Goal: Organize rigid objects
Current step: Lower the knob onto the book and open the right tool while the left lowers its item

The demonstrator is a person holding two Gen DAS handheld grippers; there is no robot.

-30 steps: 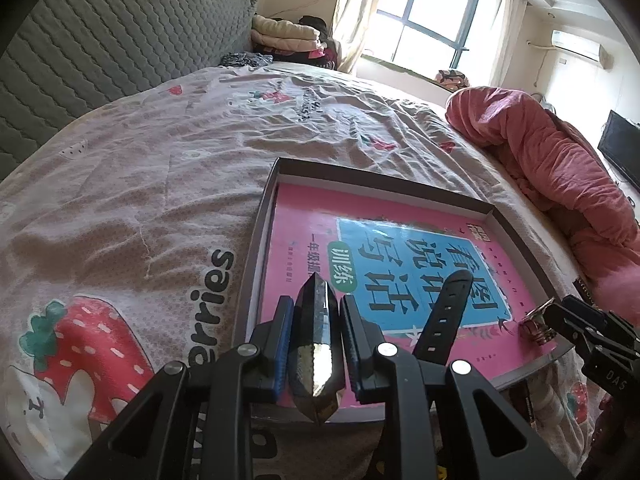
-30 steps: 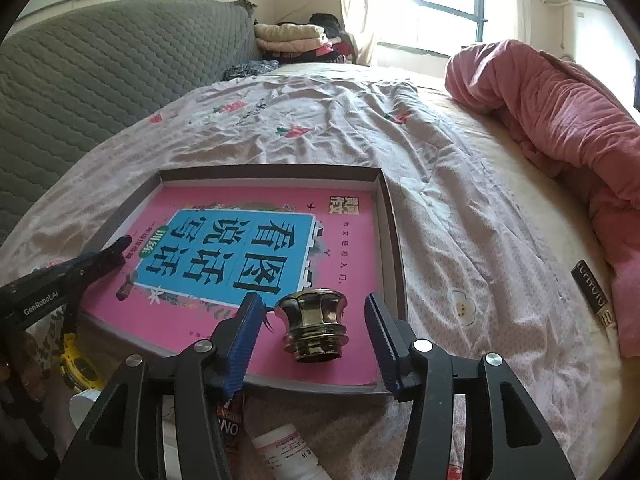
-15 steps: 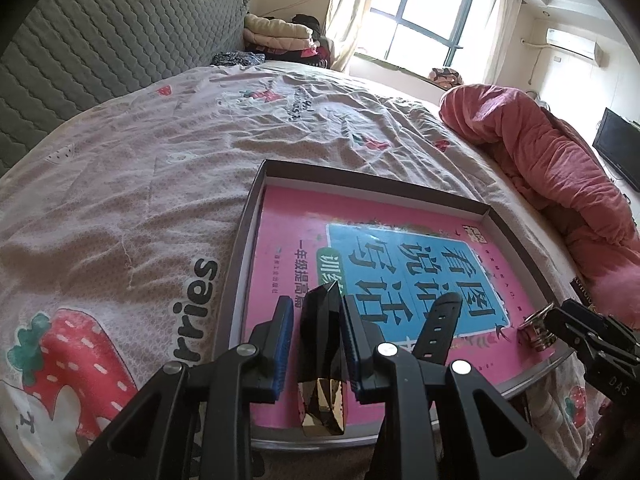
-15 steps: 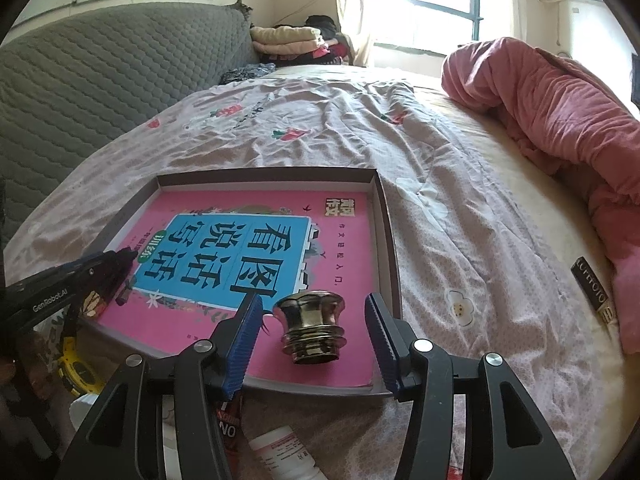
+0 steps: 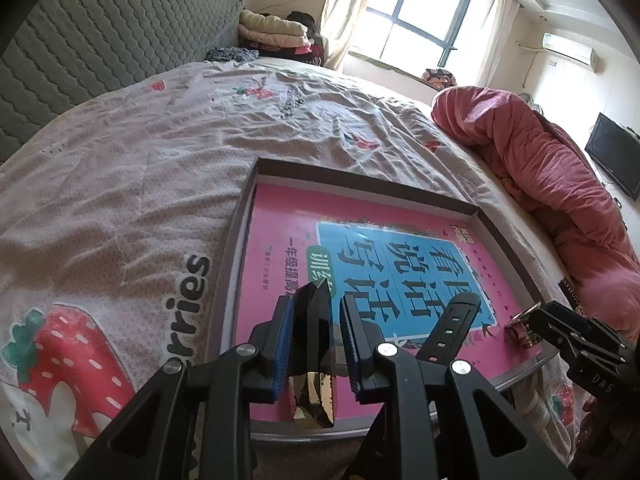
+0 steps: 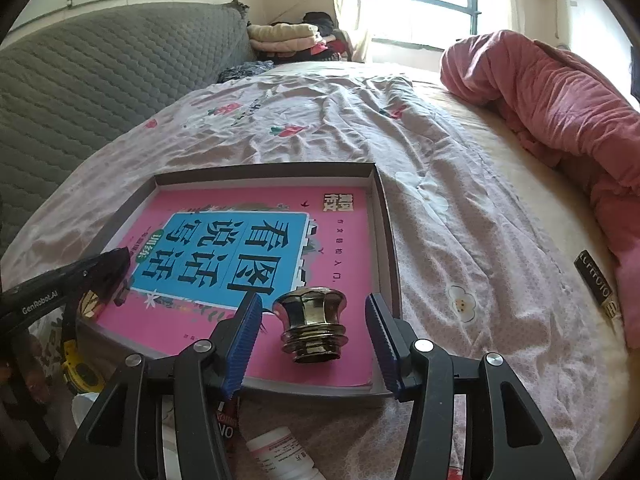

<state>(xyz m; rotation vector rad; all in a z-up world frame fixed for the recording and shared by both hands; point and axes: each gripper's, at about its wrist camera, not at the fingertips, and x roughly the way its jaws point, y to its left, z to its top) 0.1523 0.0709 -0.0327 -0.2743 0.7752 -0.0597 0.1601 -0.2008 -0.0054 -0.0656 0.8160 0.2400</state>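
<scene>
The left gripper (image 5: 314, 334) was narrowed onto a dark crystal (image 5: 313, 344), apparently pinched, over the tray (image 5: 240, 216). The right gripper (image 6: 314, 330) was spread around a brass knob (image 6: 312, 326) standing untouched on the book (image 6: 344, 224).

I note a strawberry-print bedsheet (image 5: 120, 184) covering the bed, a grey quilted headboard (image 5: 100, 40) behind it. A crumpled pink duvet (image 6: 560, 96) lies along the right edge. Folded clothes (image 6: 288, 38) are stacked beside the window (image 5: 416, 20). Wall air conditioner (image 5: 568, 46) and dark TV (image 5: 616, 160) at far right.
</scene>
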